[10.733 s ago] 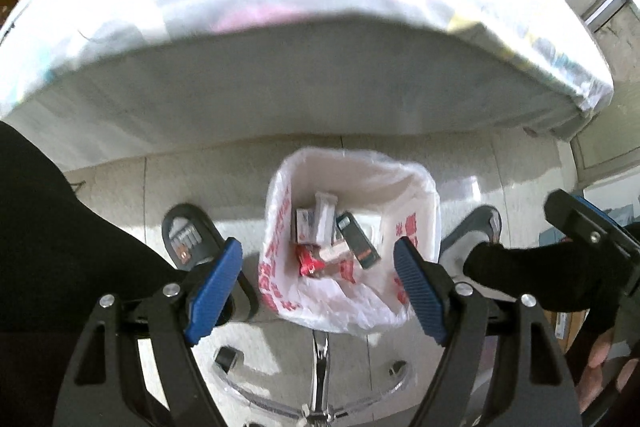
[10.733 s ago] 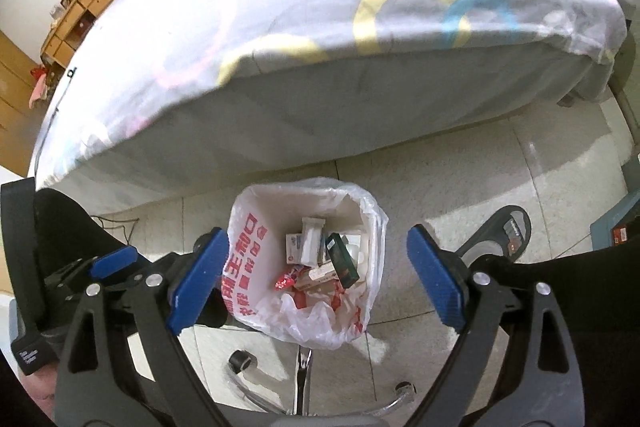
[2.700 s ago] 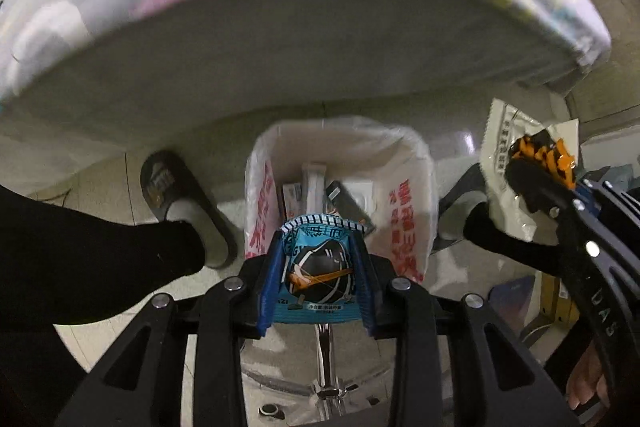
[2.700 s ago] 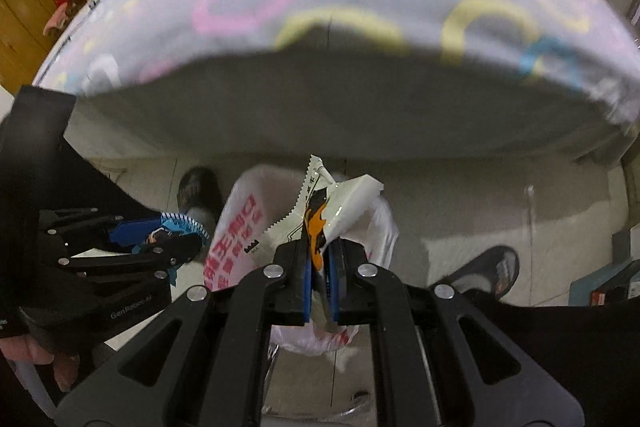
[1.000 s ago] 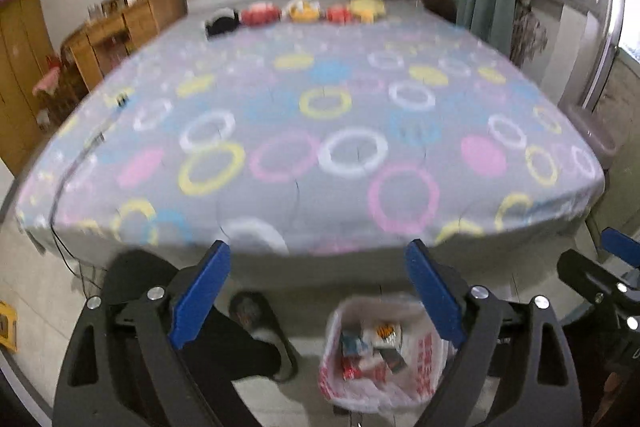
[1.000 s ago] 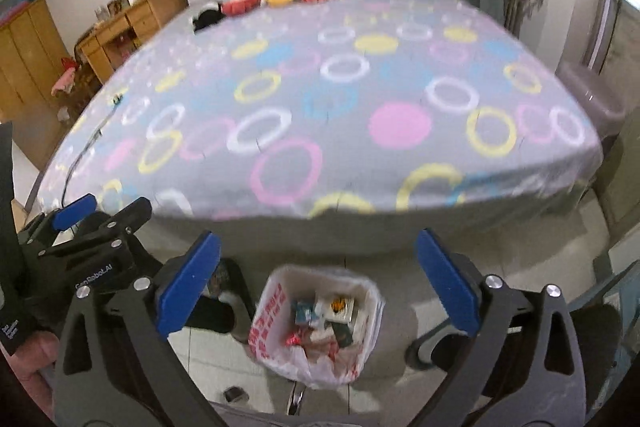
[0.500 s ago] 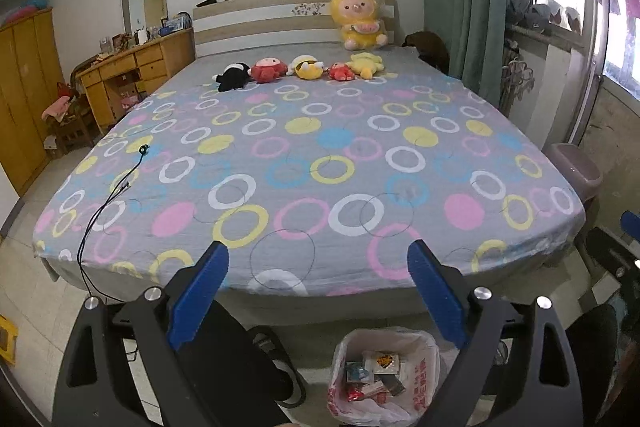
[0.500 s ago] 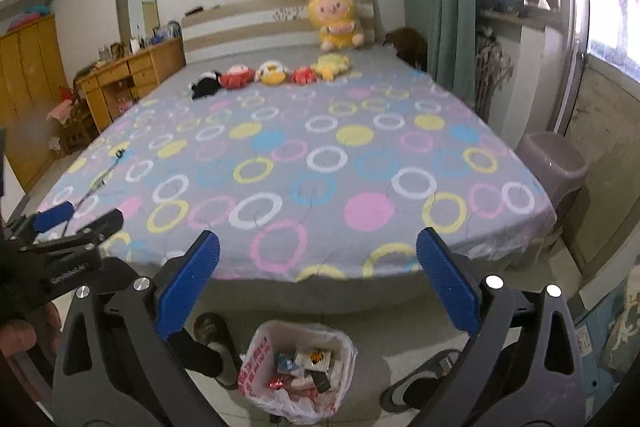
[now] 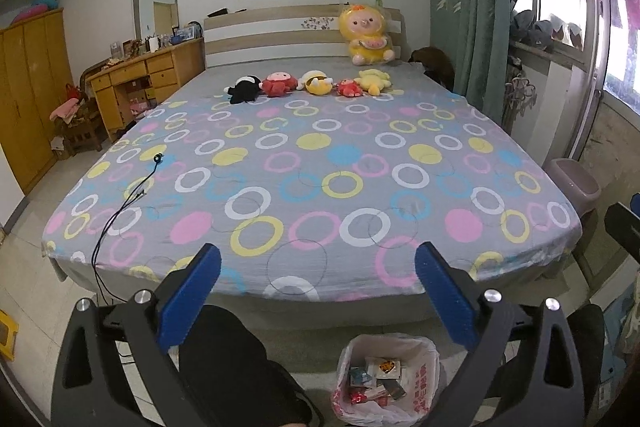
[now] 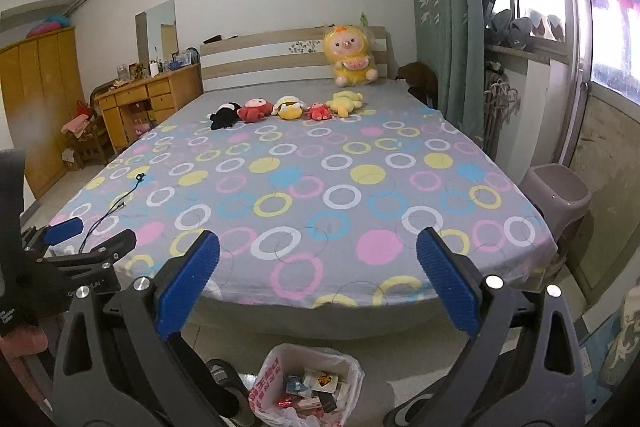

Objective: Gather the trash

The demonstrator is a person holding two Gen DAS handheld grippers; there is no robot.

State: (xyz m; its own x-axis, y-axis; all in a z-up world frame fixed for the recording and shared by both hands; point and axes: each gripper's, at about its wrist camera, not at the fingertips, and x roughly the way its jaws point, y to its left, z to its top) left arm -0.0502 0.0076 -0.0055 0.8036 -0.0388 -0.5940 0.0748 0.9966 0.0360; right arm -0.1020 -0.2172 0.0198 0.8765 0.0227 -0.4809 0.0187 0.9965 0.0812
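Now both sets of jaws spread wide, nothing between them: left gripper (image 9: 318, 297), right gripper (image 10: 318, 285). Bin bag (image 9: 420, 383) on the floor at the foot of the bed (image 9: 312, 167), below the grippers, holding wrappers (image 10: 312, 393). Plush toys (image 9: 308, 85) in a row near the headboard.

Left gripper (image 9: 318, 291) spread wide, nothing between its blue pads. Near, on the floor, the white trash bag (image 9: 420, 379) holds wrappers. Beyond, the ring-patterned bed (image 9: 312, 187); plush toys (image 9: 312, 85) line its far end.
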